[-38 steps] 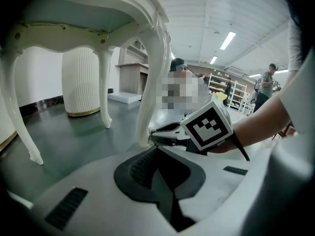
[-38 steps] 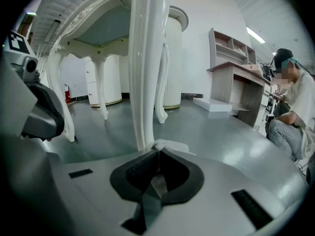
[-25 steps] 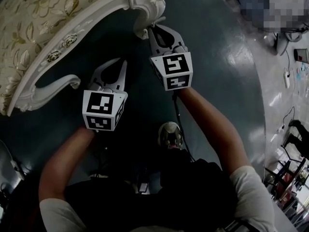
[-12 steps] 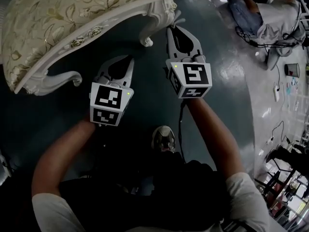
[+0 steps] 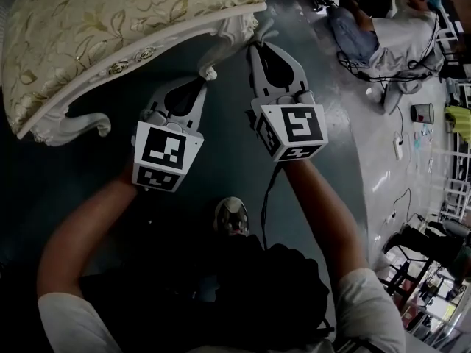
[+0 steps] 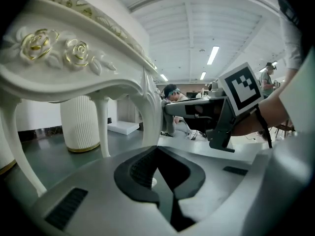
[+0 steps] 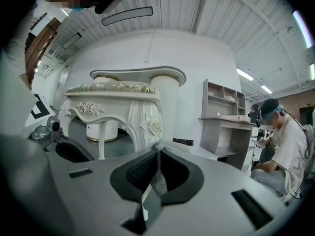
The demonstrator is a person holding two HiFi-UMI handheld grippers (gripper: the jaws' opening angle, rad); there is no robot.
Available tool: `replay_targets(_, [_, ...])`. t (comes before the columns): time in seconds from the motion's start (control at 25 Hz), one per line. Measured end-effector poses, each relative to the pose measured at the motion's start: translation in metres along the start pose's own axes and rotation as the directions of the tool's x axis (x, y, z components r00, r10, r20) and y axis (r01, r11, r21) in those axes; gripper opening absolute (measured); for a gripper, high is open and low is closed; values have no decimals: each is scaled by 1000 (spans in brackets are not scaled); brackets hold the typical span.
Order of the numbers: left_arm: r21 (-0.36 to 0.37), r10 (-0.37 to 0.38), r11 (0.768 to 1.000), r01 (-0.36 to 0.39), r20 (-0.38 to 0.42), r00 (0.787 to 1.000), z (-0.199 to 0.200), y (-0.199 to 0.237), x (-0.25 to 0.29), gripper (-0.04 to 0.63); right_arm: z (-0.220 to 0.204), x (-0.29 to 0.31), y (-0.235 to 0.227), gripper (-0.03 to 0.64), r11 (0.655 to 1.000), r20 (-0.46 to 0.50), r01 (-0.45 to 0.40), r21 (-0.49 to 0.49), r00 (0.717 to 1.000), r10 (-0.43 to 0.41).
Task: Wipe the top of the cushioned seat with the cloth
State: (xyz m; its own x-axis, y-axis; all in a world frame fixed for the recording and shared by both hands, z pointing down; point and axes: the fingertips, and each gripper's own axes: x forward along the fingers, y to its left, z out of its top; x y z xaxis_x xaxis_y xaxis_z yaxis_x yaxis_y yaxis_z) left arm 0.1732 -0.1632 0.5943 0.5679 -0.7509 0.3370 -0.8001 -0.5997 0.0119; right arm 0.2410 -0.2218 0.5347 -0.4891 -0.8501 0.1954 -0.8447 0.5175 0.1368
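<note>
Grey cloth (image 7: 156,178) sits pinched in the closed jaws of the right gripper (image 5: 257,46), just beside the carved corner of the seat (image 5: 88,28), not on its top. The left gripper (image 5: 199,83) is closed and empty, below the seat's edge. Wiping looks not yet begun.

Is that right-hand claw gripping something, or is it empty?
Gripping. The right gripper is shut on a grey cloth, pinched between its jaws in the right gripper view.
</note>
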Motion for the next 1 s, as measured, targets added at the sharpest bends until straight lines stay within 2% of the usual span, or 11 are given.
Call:
replay_targets(0.24, [-23,0,1000,0,-7,1000,0,4,-3,14,30,0,4,28,1000,36,-23,-12,999,23])
replay_targets(0.64, [-64,13,998,-12,17,1000,1,20,-9,14,38,-4,7,28,1000,49,-13,-21,999,14])
replay_targets(0.76, [-81,12,997,-11,19,1000,-2,16,-19,14,37,-7,11,28,999,39,-42,-28,998,43])
replay_targets(0.88, [-29,32,999,-31,59,998,9,17,-21,14,44,-1,9,28,997,36,-57,-56,998,59])
replay_targets(1.0, [-70,32,997,-27,71,997,16,9,-27,14,46,4,10,28,993,-12,-67,-101,998,66])
